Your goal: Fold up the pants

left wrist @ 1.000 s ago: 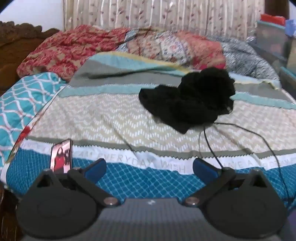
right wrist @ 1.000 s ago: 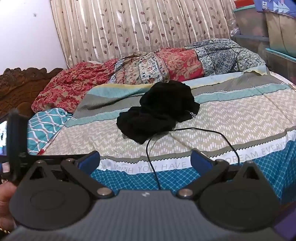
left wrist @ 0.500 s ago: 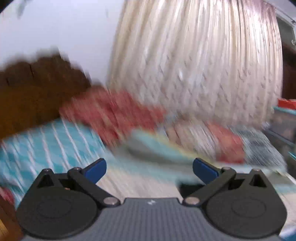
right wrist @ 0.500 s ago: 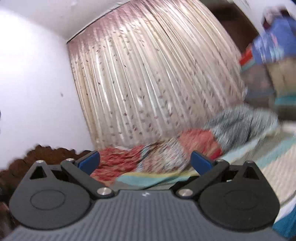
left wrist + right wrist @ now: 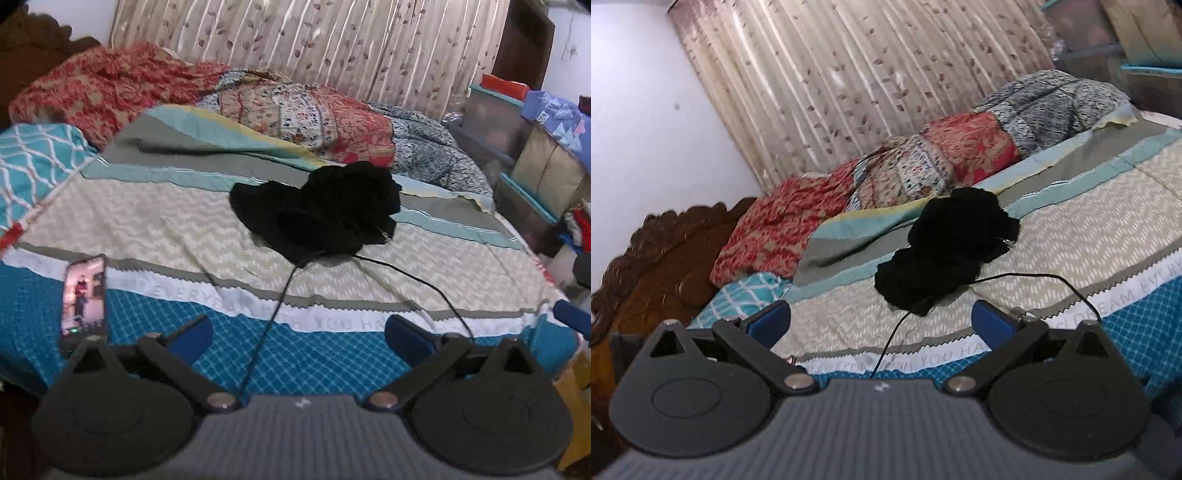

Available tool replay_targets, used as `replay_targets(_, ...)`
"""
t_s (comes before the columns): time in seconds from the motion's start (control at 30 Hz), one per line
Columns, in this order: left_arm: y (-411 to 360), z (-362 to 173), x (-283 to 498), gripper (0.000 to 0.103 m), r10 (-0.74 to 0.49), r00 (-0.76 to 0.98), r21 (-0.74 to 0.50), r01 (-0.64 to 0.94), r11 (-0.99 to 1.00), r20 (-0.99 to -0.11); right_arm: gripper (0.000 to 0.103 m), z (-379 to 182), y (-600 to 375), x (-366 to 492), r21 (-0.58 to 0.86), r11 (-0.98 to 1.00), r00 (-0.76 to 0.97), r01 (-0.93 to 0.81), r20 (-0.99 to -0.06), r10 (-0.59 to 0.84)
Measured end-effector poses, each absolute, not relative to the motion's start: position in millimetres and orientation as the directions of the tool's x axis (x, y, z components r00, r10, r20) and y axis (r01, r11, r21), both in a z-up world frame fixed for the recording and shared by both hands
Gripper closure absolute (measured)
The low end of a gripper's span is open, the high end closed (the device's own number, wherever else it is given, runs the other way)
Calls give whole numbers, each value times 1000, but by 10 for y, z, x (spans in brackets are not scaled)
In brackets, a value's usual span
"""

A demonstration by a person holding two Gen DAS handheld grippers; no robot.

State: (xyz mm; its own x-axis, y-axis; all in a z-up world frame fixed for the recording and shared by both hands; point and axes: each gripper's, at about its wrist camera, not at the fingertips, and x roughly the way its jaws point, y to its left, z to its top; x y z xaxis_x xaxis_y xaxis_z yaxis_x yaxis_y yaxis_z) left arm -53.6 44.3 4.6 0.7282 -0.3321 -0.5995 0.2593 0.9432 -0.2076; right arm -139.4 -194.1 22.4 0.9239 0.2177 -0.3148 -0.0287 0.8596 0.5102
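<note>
From the left wrist view, the pants point(image 5: 317, 210) are seen as a crumpled black heap on the bed point(image 5: 155, 229), well beyond the left tongs point(image 5: 297, 334), whose jaws are held wide apart with nothing between them. A thin black cable point(image 5: 273, 314) is seen running from under the near edge of the pants toward the tongs, with a second loop curving off to the right of the pants; it could be pinched together with the cloth, or dragged, and the heap pulled askew. A lit phone point(image 5: 84, 295) is propped to the left of the pants, nearer the camera, and could be knocked over by a wide sweep. From the right wrist view, the right tongs point(image 5: 881, 321) are likewise spread apart and empty, and the pants point(image 5: 949, 247) lie ahead, untouched. Since waistband and legs cannot be told apart in the bundle, several layers might be seized at once, and a tangle rather than a flat spread would likely result.
</note>
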Motion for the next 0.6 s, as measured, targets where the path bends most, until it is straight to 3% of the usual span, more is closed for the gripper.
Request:
replay_targets(0.17,407,58,-555,0,-260,705,-163,204,965,-659,0,276,-1940,-1327,484,873,929,-63,-292,229)
replay_targets(0.37,623,142,-670,1,-225,680,-189,129,974,-698,0,294,-1873,-1438,456,867,932,-200,-185,313)
replay_targets(0.5,609,127,-591,5,-217,678,-175,132,976,-702,0,184,-1886,-1291,514,798,841,-315,-238,485)
replay_targets(0.6,497,221,-455,4,-185,741,-111,149,983,-645,0,129,-2015,-1232,557,788,851,-263,-251,462)
